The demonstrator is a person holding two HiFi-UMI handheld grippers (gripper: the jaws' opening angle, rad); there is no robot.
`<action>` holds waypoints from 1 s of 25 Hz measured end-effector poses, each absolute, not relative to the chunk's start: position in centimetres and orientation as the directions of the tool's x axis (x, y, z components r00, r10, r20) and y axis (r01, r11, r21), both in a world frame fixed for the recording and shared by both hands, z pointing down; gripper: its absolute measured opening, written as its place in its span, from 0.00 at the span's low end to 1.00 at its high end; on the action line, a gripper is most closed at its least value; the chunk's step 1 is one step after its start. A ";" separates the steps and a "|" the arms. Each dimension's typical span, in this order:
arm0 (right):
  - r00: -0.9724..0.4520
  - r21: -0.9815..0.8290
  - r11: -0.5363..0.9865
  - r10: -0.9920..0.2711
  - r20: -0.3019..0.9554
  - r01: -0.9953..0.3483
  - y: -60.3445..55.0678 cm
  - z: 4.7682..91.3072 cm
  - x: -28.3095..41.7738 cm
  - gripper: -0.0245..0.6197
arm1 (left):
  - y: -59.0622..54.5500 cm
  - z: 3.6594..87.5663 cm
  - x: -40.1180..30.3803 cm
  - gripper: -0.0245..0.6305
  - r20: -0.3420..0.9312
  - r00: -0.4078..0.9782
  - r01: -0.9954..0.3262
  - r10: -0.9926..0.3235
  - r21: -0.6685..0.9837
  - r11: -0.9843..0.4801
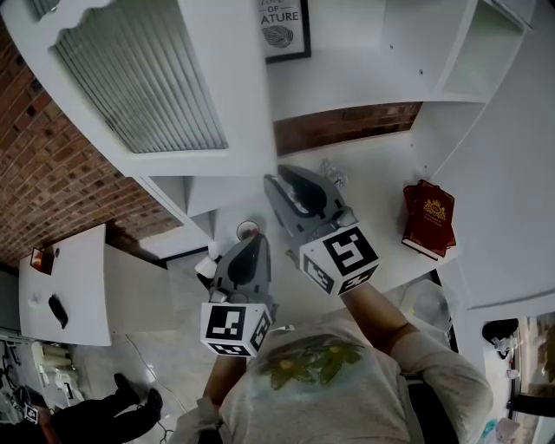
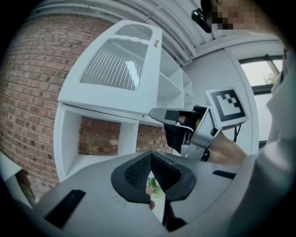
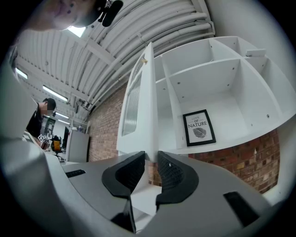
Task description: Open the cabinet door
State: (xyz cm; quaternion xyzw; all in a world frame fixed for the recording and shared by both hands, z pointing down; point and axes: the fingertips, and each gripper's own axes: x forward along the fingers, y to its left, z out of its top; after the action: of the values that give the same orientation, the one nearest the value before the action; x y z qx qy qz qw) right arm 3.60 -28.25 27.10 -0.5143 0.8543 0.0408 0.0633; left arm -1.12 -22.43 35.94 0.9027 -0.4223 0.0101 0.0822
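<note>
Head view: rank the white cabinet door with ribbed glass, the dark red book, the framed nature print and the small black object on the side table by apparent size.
1. white cabinet door with ribbed glass
2. dark red book and framed nature print: about alike; print cropped at top
3. small black object

The door is standing out to the left of the cabinet compartments, its lower corner sitting between the jaws of the right tool. The left tool is hanging just beside that one, lower and to its left. A picture is standing in a compartment right of the door, books are lying on the shelf below, right of both tools, and a desk is standing well off to the left.
</note>
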 end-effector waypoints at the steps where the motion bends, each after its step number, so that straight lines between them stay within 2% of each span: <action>1: -0.464 0.003 0.469 -0.873 -0.150 -0.883 -28.1 27.1 3.6 0.19 | -22.2 36.0 -1.2 0.05 0.089 0.640 -0.767 -0.763 0.141 -0.626; 25: -0.491 -0.018 0.500 -0.856 -0.163 -0.866 -25.8 27.1 2.5 0.17 | -17.3 36.8 -4.1 0.05 0.108 0.525 -0.847 -0.844 0.159 -0.507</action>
State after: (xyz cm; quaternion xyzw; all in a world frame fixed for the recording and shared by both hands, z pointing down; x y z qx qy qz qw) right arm 2.51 -25.75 27.06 -0.4988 0.8628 0.0333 0.0751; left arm -4.15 -17.30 36.82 0.8680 -0.4871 0.0082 0.0962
